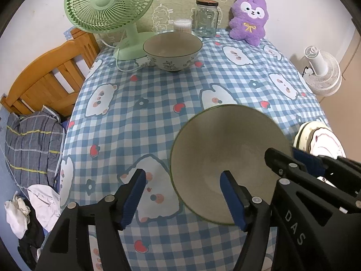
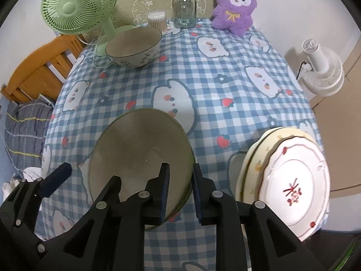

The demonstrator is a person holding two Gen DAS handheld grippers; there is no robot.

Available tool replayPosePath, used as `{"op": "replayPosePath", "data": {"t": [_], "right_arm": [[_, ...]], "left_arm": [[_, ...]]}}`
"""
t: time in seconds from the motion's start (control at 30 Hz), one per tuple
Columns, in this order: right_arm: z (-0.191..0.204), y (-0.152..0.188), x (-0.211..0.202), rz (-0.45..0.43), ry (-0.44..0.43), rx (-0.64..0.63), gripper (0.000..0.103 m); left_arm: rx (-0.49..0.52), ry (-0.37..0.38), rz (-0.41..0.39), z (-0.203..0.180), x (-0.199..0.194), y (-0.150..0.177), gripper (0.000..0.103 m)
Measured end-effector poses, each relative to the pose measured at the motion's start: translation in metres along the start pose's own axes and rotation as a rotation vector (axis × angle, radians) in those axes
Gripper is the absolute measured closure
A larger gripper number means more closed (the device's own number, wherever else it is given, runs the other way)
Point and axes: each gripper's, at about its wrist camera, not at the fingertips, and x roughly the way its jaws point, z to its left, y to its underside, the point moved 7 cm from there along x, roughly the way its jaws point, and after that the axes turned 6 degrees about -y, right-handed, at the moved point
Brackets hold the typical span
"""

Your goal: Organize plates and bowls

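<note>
A large grey-beige bowl with a dark green rim (image 1: 225, 153) (image 2: 140, 155) rests on the checked tablecloth near the front. My left gripper (image 1: 182, 196) is wide open astride its left rim, one pad inside the bowl, one outside, neither touching. My right gripper (image 2: 181, 192) straddles the right rim with a narrow gap; its pads look just off the wall. A second bowl with a leaf pattern (image 1: 172, 49) (image 2: 134, 46) stands at the back by the fan. Stacked plates (image 2: 293, 180) (image 1: 320, 140), white on cream, lie at the front right corner.
Along the back stand a green desk fan (image 1: 108, 6), a cotton-swab tub (image 1: 182, 26), a glass jar (image 1: 206, 19) and a purple plush toy (image 1: 249, 20). A white fan (image 2: 322, 70) stands off the table's right side; a wooden bed frame (image 1: 49, 76) and clothes lie left.
</note>
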Motion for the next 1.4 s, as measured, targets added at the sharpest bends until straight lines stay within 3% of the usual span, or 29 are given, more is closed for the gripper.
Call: {"op": "replayPosePath", "data": {"t": [0.53, 0.93, 1.13, 1.4], "right_arm": [[-0.006, -0.006, -0.014, -0.015, 0.058, -0.038, 0.074], [-0.003, -0.050, -0.040, -0.121, 0.070, -0.089, 0.069], [0.001, -0.070, -0.049, -0.160, 0.008, -0.111, 0.069], [0.009, -0.101, -0.047, -0.196, 0.011, -0.162, 0.059]], "left_arm": [[0.003, 0.008, -0.023, -0.005, -0.010, -0.009, 0.032], [-0.023, -0.037, -0.113, 0.003, -0.033, -0.047, 0.032], [-0.052, -0.046, -0.127, 0.005, -0.042, -0.065, 0.033], [-0.112, -0.111, -0.149, 0.018, -0.039, -0.087, 0.033]]}}
